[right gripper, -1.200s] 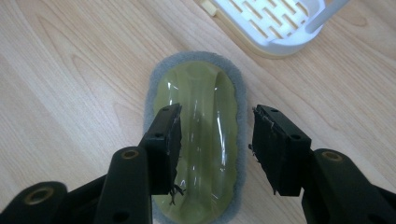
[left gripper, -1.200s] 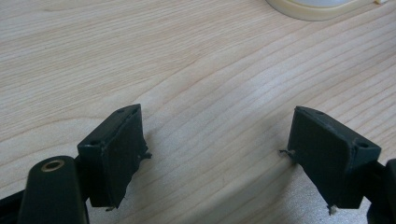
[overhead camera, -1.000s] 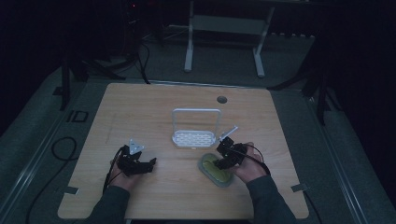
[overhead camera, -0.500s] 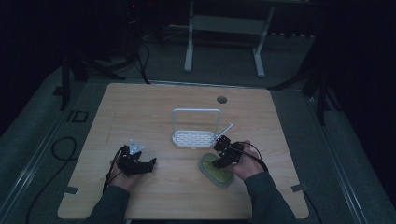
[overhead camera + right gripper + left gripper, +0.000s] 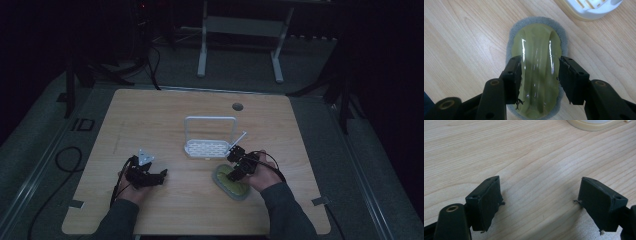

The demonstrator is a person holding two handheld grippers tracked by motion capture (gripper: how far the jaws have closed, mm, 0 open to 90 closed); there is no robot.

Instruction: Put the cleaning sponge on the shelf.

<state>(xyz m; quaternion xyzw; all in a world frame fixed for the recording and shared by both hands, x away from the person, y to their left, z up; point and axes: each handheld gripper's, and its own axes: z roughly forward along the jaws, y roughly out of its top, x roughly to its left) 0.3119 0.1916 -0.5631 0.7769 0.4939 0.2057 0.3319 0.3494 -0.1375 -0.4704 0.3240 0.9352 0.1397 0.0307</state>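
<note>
Right gripper (image 5: 540, 75) squeezing glossy olive sponge handle (image 5: 537, 65); left gripper (image 5: 539, 202) empty, jaws apart. Likely slip risk from slick plastic.

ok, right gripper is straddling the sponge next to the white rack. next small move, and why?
Probably squeeze shut, then lift. In the right gripper view the right gripper has a jaw on each side of the sponge's glossy olive top, touching or nearly so, and the sponge lies flat on the table. The rack sits just beyond. The left gripper rests open, with bare wood between its jaws.
</note>
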